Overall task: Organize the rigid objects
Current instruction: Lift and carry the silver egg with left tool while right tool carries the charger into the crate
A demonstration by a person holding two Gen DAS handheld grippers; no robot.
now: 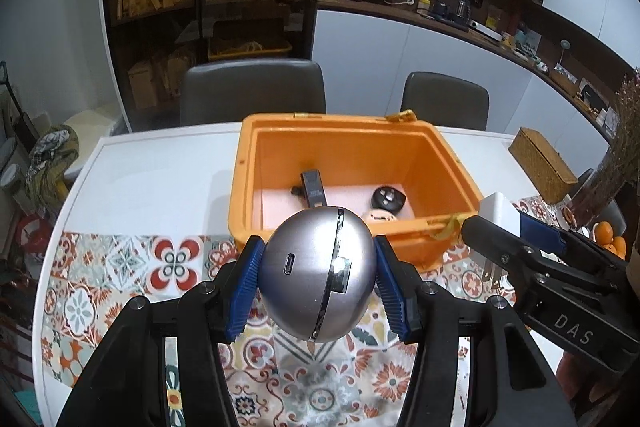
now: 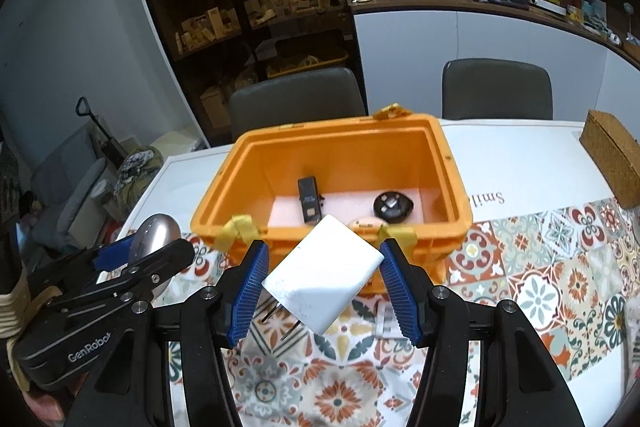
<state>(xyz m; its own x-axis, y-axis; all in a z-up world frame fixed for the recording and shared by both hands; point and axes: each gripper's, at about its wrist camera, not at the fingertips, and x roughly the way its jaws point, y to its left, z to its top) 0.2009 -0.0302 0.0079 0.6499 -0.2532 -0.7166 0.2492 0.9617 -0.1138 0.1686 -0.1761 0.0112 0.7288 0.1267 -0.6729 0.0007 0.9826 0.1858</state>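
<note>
Above the patterned tablecloth [image 1: 120,267], left fingers [image 1: 248,287] clamp a silver egg-shaped device [image 1: 316,275]; right fingers [image 2: 252,291] clamp a white charger [image 2: 324,275].

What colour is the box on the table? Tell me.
Orange box, clearest in the right wrist view.

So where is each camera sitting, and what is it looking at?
Left wrist: on the left gripper, looking forward past its silver egg-shaped gadget to the orange box; right gripper at right.
Right wrist: on the right gripper, past its white charger; left gripper at left.
Shared: box, patterned tablecloth.
</note>
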